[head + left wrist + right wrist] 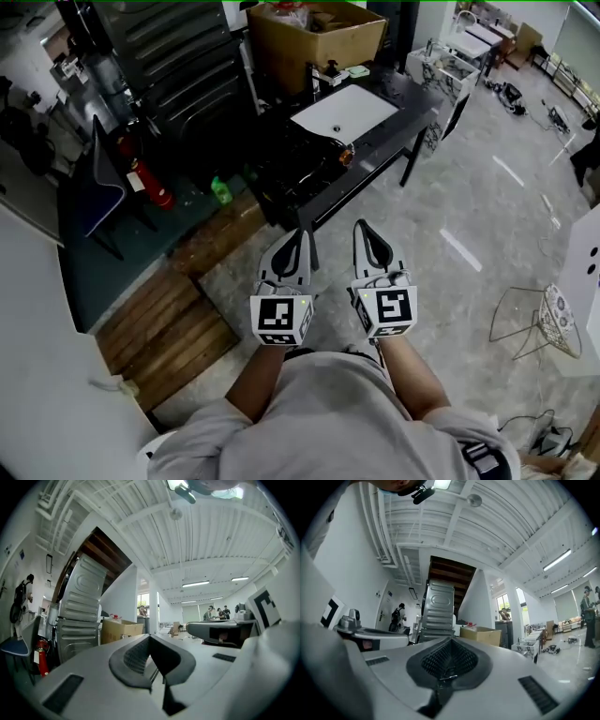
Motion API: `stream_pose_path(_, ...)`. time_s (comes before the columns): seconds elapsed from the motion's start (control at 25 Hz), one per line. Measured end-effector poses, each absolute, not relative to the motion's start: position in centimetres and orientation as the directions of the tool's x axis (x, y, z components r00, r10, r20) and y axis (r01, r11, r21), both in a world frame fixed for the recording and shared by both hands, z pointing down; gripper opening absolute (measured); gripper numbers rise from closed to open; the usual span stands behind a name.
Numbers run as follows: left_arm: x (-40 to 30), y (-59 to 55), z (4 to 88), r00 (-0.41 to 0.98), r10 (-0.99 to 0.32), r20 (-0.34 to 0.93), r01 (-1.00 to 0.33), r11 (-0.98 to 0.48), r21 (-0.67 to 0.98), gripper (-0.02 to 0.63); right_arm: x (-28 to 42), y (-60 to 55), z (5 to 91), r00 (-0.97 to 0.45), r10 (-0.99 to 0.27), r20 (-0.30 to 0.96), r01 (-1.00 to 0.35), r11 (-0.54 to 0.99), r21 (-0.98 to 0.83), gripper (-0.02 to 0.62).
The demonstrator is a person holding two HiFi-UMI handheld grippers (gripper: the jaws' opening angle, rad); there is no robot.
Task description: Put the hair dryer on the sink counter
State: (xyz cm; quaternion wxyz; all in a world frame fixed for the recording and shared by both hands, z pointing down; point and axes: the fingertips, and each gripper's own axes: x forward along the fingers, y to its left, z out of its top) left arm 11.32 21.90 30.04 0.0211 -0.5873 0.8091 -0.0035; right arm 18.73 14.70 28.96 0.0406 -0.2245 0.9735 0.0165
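In the head view my left gripper [300,236] and right gripper [364,228] are held side by side in front of my body, both shut with nothing between the jaws. They point level toward a dark sink counter [412,112] with a white basin [345,111] a few steps ahead. A dark, cluttered shape with an orange part [347,156] lies on the counter's near left end; I cannot tell whether it is the hair dryer. The left gripper view shows the left gripper [150,639] with its pads together and empty. In the right gripper view the right gripper [449,641] is also shut and empty.
A cardboard box [314,37] stands behind the basin beside a faucet [323,75]. Left of the counter are a ribbed metal cabinet [178,56], a red fire extinguisher [150,183] and a green bottle [220,190]. Wooden boards [169,323] lie on the floor at left, a wire frame [539,323] at right.
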Motion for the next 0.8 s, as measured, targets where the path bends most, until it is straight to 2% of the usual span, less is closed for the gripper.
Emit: stream_pose_path(0.8, 16.5, 18.7, 29.7, -0.335, -0.941, -0.045, -0.940, 0.337, -0.059, 0.014, 22.5, 12.0, 28.4, -0.921, -0.377, -0.102, -0.383, 0.922, 0.048, 0.009)
